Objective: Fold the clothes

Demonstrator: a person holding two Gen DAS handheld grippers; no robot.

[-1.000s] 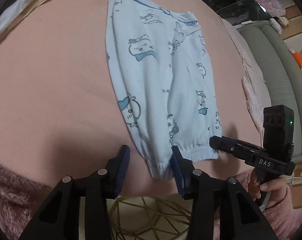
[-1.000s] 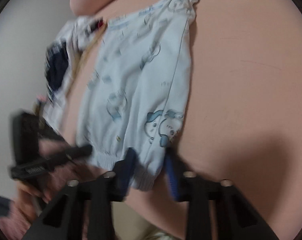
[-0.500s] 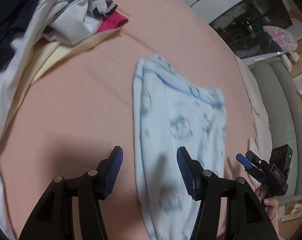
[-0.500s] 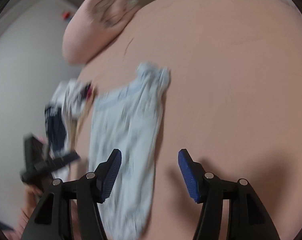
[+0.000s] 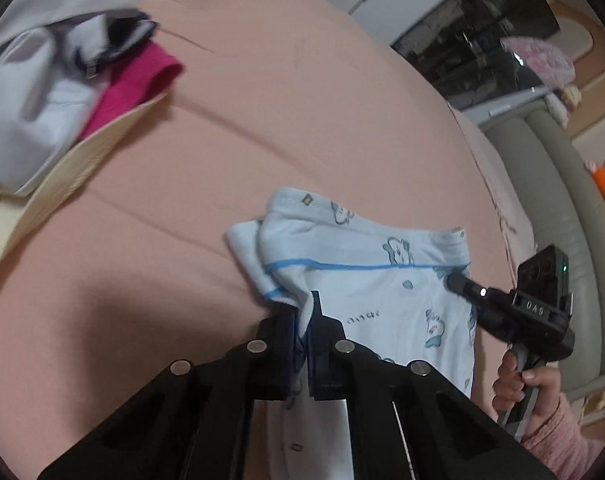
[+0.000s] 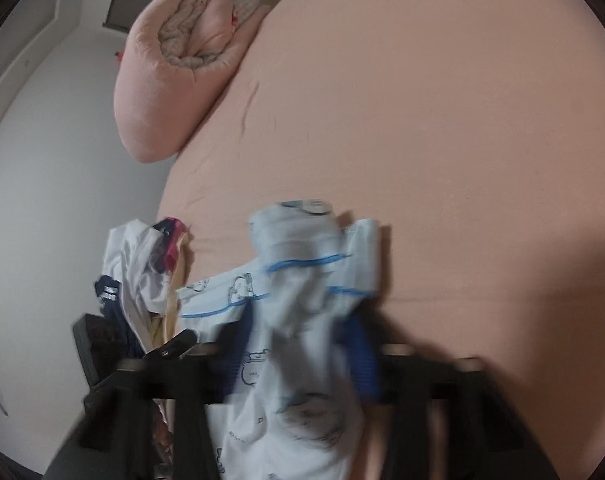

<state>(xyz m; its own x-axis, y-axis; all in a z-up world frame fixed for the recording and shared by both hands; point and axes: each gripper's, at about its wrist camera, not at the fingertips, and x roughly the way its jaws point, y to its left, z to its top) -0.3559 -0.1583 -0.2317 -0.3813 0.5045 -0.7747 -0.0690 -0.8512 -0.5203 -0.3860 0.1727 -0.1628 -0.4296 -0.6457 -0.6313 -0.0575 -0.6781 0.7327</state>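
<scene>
A light blue garment (image 5: 382,280) with cartoon prints and blue piping lies on the pink bed sheet (image 5: 262,120). My left gripper (image 5: 302,312) is shut on its bunched near-left corner. The right gripper (image 5: 460,282), held by a hand in a pink sleeve (image 5: 518,384), sits at the garment's right edge. In the blurred right wrist view my right gripper (image 6: 300,344) is closing, with a crumpled fold of the garment (image 6: 302,280) filling the space between its blue pads. The left gripper's tip (image 6: 178,340) shows at the left there.
A heap of white, navy and magenta clothes (image 5: 42,100) lies on a cream cloth at the bed's left side. A rolled pink duvet (image 6: 174,60) rests at the far end. A grey padded bed edge (image 5: 562,200) runs along the right.
Both grippers left the garment's elastic hem, opened, travelled up along the garment and closed on its piped far end. The clothes heap has come into view.
</scene>
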